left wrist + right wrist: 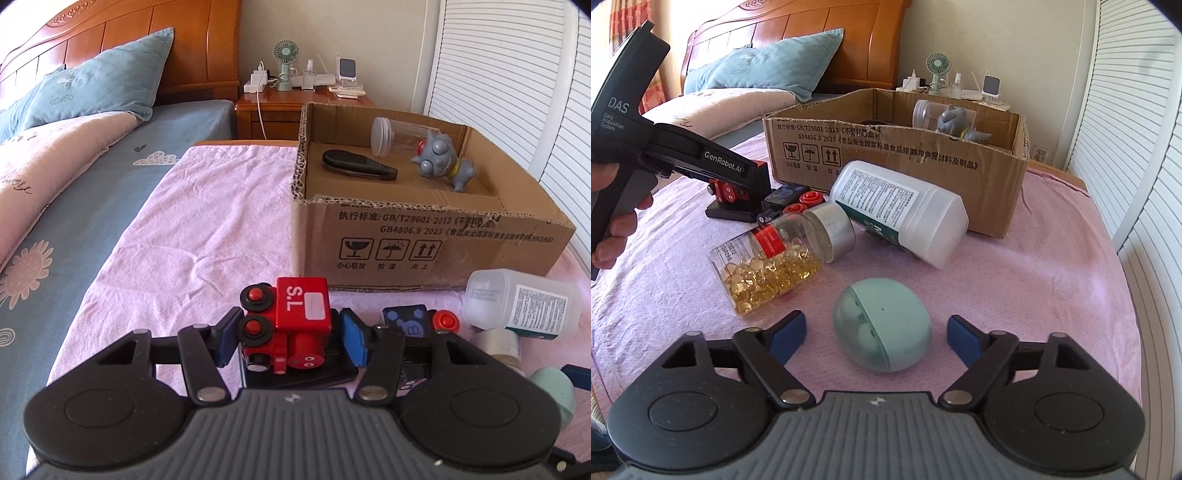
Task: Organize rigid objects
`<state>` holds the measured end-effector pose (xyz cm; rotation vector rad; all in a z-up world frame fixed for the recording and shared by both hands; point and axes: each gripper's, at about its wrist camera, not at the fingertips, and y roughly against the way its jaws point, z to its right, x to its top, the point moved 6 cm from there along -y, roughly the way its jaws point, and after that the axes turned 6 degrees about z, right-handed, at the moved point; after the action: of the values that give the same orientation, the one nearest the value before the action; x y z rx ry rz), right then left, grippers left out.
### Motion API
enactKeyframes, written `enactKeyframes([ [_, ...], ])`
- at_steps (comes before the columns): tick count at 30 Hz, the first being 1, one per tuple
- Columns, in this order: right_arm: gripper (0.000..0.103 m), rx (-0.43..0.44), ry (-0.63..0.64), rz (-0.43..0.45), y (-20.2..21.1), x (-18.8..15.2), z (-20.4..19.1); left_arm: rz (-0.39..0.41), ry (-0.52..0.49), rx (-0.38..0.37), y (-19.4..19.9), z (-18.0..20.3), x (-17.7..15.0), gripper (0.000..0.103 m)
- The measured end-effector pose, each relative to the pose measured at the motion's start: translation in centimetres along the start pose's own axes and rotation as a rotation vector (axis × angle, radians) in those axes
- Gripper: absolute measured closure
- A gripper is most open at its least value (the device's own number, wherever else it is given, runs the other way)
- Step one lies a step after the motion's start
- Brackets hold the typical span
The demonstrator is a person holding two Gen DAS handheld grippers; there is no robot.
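- Red wooden toy train [295,325] marked "S.L" is lying on its side on a flat black slab [332,373], on the pink-clothed table [184,240], in front of the open cardboard box [424,240].
- Left tongs [290,339] are standing narrow round the train: one blue pad [227,339] is sitting against the wheels and the other [354,339] just beside the cab. Whether both are pressing cannot be told.
- Right tongs [875,338] are standing wide on either side of a teal egg-shaped plastic case [882,328], with the pads clear of it.
- Step in hand, as judged: securing the train for transfer to the box. The grip should be bearing on the square cab rather than the round wheels, which are likely to roll or slip. The lift should be leaving the slab behind and clearing the box's near wall.
- Count inside the box, three items: one clear lidded jar [399,136], one black flat oblong object [358,164], one grey big-eyed figurine [447,162].
- Count outside, besides train, slab and case:
  - one white plastic bottle [901,210]
  - one clear capsule bottle with a silver cap [775,258]
  - one dark blue block wagon [406,319] with red wheels
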<state>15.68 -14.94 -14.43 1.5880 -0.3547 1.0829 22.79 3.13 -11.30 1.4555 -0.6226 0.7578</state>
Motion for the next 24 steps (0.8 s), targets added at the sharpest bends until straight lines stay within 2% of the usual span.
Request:
enactKeyframes([
  [1,0.034,0.002,0.002,0.004,0.0,0.1,0.0,0.0,0.003,-0.001,0.0,0.0,0.0,0.047],
  [3,0.043,0.004,0.012,0.0,0.2,0.3,-0.1,0.004,0.003,-0.001,0.1,-0.1,0.1,0.047],
  [11,0.042,0.024,0.055,-0.041,0.7,0.2,-0.5,0.004,0.0,-0.006,-0.1,0.1,0.1,0.047],
  [14,0.041,0.066,0.065,-0.063,1.2,0.0,-0.9,0.004,-0.001,-0.011,-0.2,0.2,0.1,0.047],
  [24,0.042,0.066,0.078,-0.037,0.8,0.3,-0.8,0.006,-0.009,0.0,-0.5,0.5,-0.2,0.048],
])
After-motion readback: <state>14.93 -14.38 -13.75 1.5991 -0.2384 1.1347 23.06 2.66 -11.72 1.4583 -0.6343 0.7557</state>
